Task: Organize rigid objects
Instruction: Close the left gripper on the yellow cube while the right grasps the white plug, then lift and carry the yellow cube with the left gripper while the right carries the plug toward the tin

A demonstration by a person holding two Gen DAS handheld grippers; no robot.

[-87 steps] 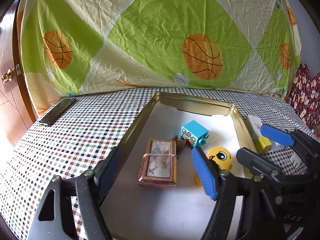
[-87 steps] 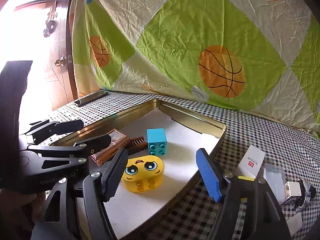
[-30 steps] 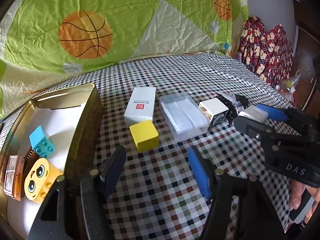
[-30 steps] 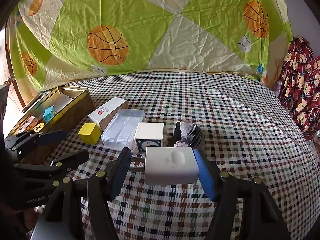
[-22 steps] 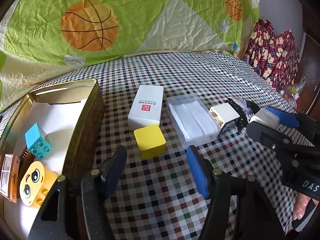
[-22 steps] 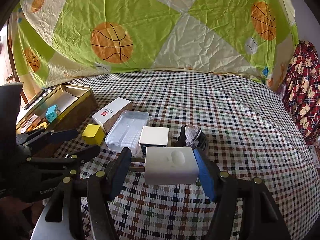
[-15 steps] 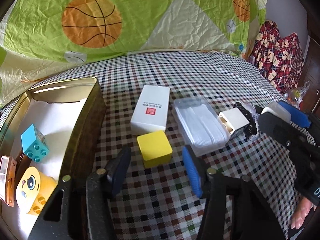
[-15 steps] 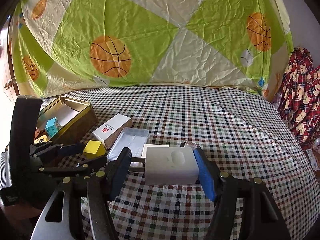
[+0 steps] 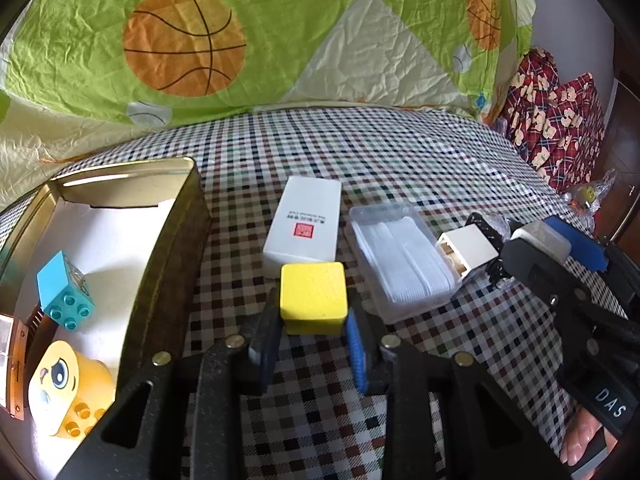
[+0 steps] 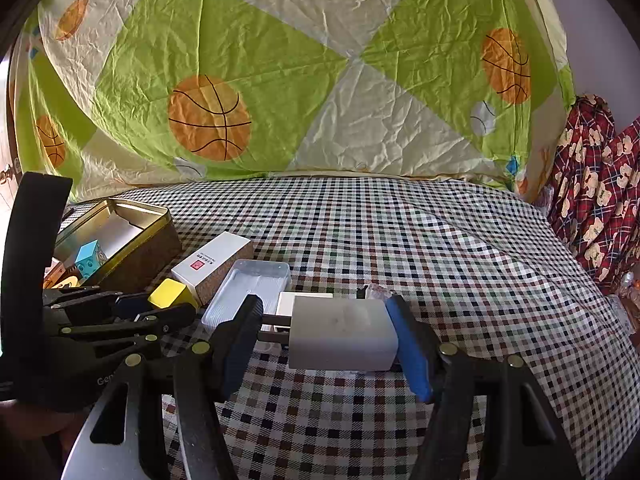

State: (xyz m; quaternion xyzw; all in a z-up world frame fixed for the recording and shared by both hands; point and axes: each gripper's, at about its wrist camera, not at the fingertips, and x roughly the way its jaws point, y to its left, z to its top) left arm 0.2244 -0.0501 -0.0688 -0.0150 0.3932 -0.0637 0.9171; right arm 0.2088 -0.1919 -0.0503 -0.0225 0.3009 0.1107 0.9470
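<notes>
- Left tongs (image 9: pixel 312 330), seen in the left wrist view, are closing on the yellow cube (image 9: pixel 313 297), a pad against each side; their rear parts are cut off by the lower border.
- Same view: the cube sits on the checked cloth (image 9: pixel 360 152) just in front of the white carton (image 9: pixel 305 224), beside the clear plastic case (image 9: pixel 400 264); a second ago the jaws stood wide and short of it.
- Gold tin (image 9: pixel 168 264) at the cloth's left edge holds a blue brick (image 9: pixel 64 294) and a yellow face brick (image 9: pixel 64 392); a brown item is cropped.
- Right wrist view: right tongs (image 10: pixel 324 336) grip a white charger block (image 10: pixel 342 332), unchanged from a second ago; its prongs meet the left pad.
- It hides most of a small white box (image 10: pixel 286 304) and a dark object behind.
</notes>
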